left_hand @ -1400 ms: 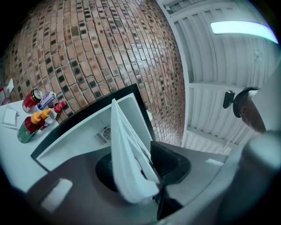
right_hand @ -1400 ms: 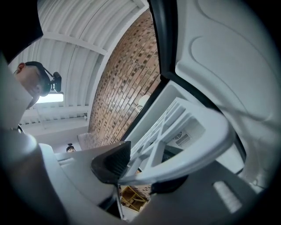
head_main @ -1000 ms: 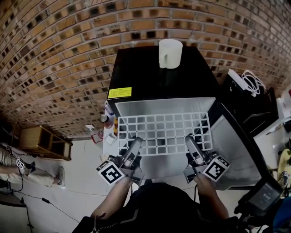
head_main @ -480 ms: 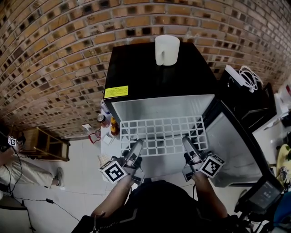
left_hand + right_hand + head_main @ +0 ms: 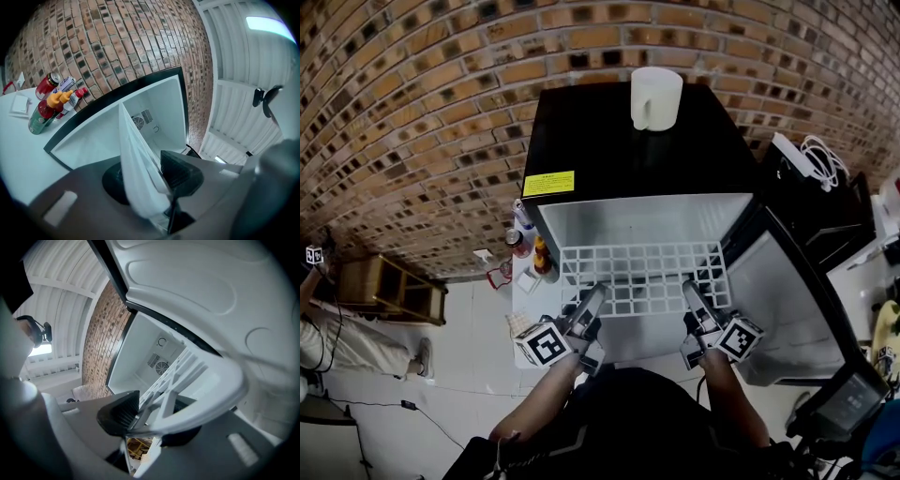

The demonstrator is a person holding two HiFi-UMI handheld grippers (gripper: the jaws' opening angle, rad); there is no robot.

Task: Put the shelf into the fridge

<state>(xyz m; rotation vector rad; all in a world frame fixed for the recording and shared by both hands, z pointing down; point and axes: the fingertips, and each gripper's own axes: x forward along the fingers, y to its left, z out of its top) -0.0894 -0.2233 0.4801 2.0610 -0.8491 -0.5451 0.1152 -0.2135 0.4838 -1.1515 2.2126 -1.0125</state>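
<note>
- Shelf, a white plastic grid, lies roughly level in the mouth of the open fridge. Its far part reaches into the white interior, and its near edge sticks out toward the person.
- The left gripper is clamped on the near edge of the shelf toward its left corner. The grid's rim is pinched between its two dark pads.
- The right gripper is clamped the same way on the near edge toward the right corner. A curved rim of the shelf runs across its jaws.
- Both of the person's forearms reach forward from the bottom of the head view, one behind each gripper.
- The fridge is a small black box with a yellow label at the front left of its top. Its door hangs open to the right.
- A white mug stands on the fridge top, near the back.
- Bottles and a can stand together on a white surface just left of the fridge.
- A brick wall rises behind it all.
</note>
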